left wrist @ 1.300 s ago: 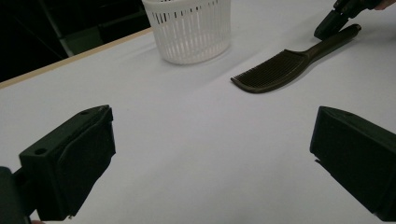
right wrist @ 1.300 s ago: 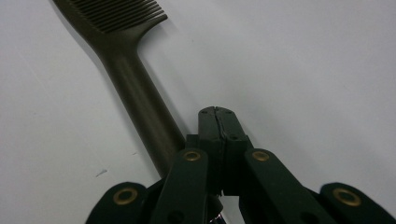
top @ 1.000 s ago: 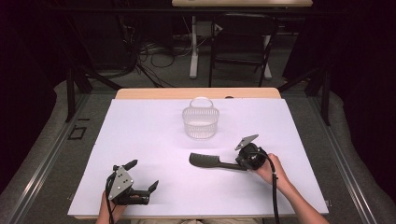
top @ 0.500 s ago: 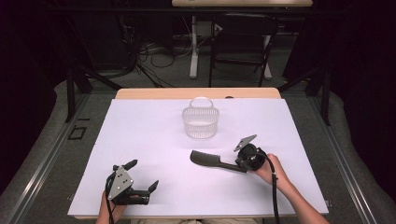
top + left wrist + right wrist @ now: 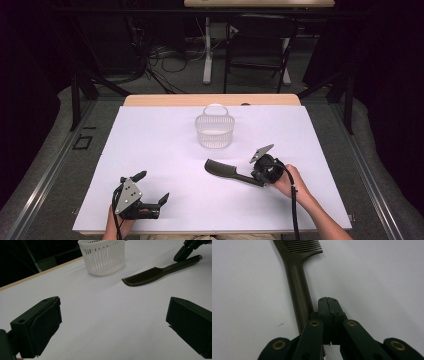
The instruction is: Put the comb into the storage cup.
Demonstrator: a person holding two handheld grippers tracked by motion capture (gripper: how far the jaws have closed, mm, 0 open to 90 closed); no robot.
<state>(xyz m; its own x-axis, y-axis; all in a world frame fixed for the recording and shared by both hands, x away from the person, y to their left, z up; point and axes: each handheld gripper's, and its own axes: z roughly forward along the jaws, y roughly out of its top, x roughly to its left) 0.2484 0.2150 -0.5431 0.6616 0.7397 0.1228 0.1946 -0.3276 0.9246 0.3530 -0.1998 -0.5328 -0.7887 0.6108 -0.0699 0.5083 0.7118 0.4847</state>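
Note:
A dark comb [image 5: 225, 171] lies flat on the white table, teeth to the left and handle toward my right gripper [image 5: 256, 176]. In the right gripper view the jaws are pressed together with nothing between them, and my right gripper [image 5: 328, 302] sits just right of the comb's handle [image 5: 298, 290]. My left gripper [image 5: 152, 187] rests near the front left edge, open and holding nothing. In the left gripper view its jaws stand wide apart around my left gripper [image 5: 113, 322], with the comb [image 5: 155, 273] farther off.
A white slotted plastic basket [image 5: 215, 130] stands upright at the back middle of the table [image 5: 150, 135]. The same basket [image 5: 102, 256] appears beyond the comb in the left gripper view. The table's far wooden edge [image 5: 210, 100] borders a dark floor with chair legs.

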